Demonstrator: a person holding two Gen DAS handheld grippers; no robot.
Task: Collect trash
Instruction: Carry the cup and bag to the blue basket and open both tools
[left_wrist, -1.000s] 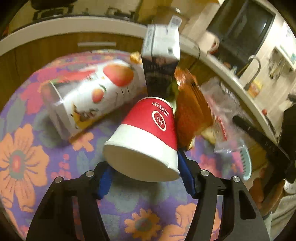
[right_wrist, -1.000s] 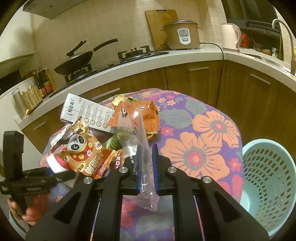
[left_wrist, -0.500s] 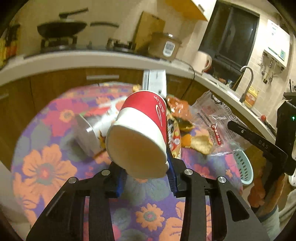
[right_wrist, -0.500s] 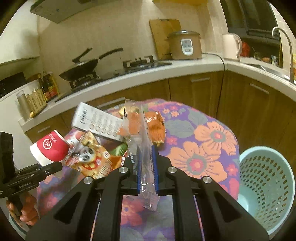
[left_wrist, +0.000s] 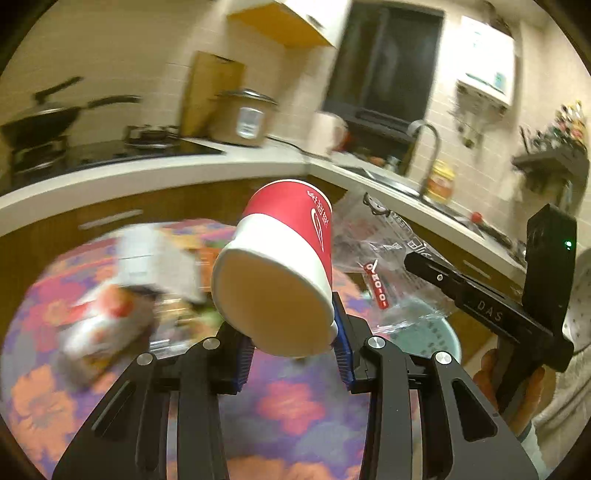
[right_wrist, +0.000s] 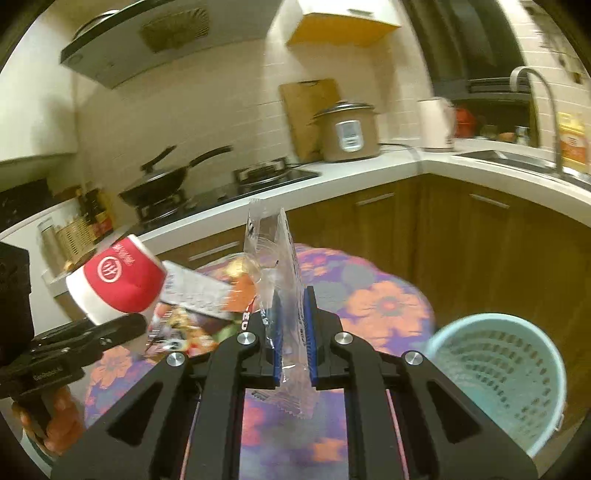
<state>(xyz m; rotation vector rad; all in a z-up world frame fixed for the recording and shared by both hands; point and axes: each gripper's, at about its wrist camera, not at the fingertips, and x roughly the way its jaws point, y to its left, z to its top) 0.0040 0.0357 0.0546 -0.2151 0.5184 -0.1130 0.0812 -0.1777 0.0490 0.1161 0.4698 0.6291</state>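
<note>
My left gripper (left_wrist: 293, 354) is shut on a red and white paper cup (left_wrist: 280, 266) and holds it in the air above the flowered table (left_wrist: 291, 406); the cup also shows in the right wrist view (right_wrist: 118, 280). My right gripper (right_wrist: 293, 347) is shut on a clear plastic wrapper (right_wrist: 280, 280), held upright above the table; the wrapper also shows in the left wrist view (left_wrist: 380, 269). A pale blue perforated basket (right_wrist: 502, 373) stands to the right of the table, and its rim shows in the left wrist view (left_wrist: 439, 336).
More trash lies on the table: a white carton (right_wrist: 195, 291), snack packets (right_wrist: 184, 332) and a fruit-printed cup (left_wrist: 103, 325), blurred. A kitchen counter (right_wrist: 369, 166) with a stove, a pan and a rice cooker (right_wrist: 347, 129) curves behind.
Both grippers have risen higher above the table with their loads. The left one has swung right, toward the basket. The views are now motion-blurred.
</note>
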